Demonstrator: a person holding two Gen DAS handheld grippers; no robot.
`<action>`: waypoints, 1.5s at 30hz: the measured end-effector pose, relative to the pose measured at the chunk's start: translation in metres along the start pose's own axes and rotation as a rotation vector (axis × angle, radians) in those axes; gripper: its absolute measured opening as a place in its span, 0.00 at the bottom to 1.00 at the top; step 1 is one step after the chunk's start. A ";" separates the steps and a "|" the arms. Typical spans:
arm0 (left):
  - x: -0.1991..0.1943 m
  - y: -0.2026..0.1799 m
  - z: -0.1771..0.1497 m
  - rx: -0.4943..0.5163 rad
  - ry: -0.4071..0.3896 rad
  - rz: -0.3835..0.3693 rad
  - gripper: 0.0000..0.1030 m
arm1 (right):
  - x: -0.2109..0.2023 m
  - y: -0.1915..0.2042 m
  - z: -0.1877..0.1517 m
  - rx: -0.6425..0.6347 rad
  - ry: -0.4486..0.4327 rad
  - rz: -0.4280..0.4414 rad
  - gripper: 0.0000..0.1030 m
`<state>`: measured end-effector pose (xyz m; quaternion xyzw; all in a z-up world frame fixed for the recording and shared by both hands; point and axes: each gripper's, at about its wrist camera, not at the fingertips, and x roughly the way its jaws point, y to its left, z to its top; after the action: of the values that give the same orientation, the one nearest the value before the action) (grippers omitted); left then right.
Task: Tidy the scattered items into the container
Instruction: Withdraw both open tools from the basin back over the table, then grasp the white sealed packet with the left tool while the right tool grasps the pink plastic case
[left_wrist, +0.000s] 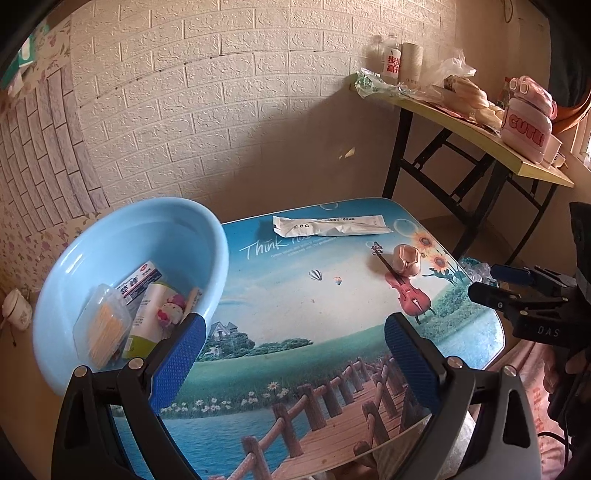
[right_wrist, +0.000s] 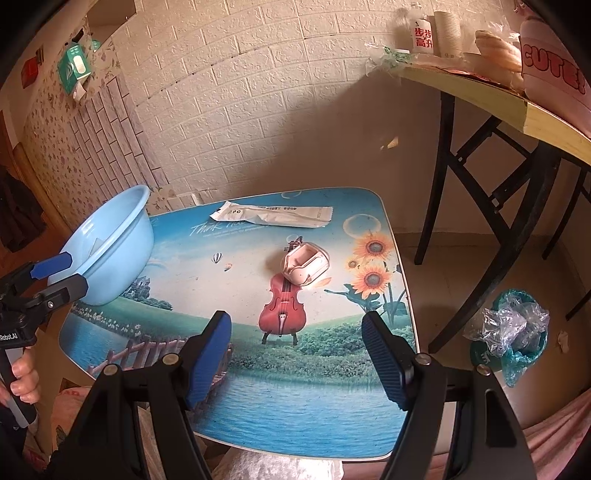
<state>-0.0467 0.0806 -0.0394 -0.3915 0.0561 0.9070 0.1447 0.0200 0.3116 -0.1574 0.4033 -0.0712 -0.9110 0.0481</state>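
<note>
A light blue basin (left_wrist: 122, 258) stands at the left of the printed table (left_wrist: 295, 314); it also shows in the right wrist view (right_wrist: 110, 247). It holds a clear box of cotton swabs (left_wrist: 103, 328), a yellow-green packet (left_wrist: 151, 317) and other small items. A white sachet (left_wrist: 332, 225) (right_wrist: 273, 214) lies at the table's far edge. A small pink case (left_wrist: 406, 260) (right_wrist: 304, 267) lies on the violin print. My left gripper (left_wrist: 295, 354) is open and empty, near the basin. My right gripper (right_wrist: 295, 354) is open and empty over the table's near side, short of the pink case.
A folding side table (left_wrist: 480, 129) with a bottle, paper cups, bags and a pink "CUTE" container (left_wrist: 528, 129) stands at the right. A bin with plastic bags (right_wrist: 513, 332) sits on the floor beside the printed table. A brick-pattern wall is behind.
</note>
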 end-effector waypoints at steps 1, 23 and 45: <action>0.004 -0.003 0.001 0.002 0.006 -0.003 0.95 | 0.002 0.000 0.001 -0.007 0.005 -0.003 0.73; 0.101 -0.019 0.044 -0.020 0.055 0.019 0.97 | 0.097 -0.005 0.042 -0.248 0.143 0.076 0.70; 0.207 -0.015 0.101 -0.085 0.123 -0.013 0.97 | 0.140 -0.006 0.051 -0.314 0.188 0.143 0.62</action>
<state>-0.2468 0.1618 -0.1202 -0.4525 0.0238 0.8819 0.1300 -0.1118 0.3014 -0.2260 0.4682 0.0481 -0.8634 0.1815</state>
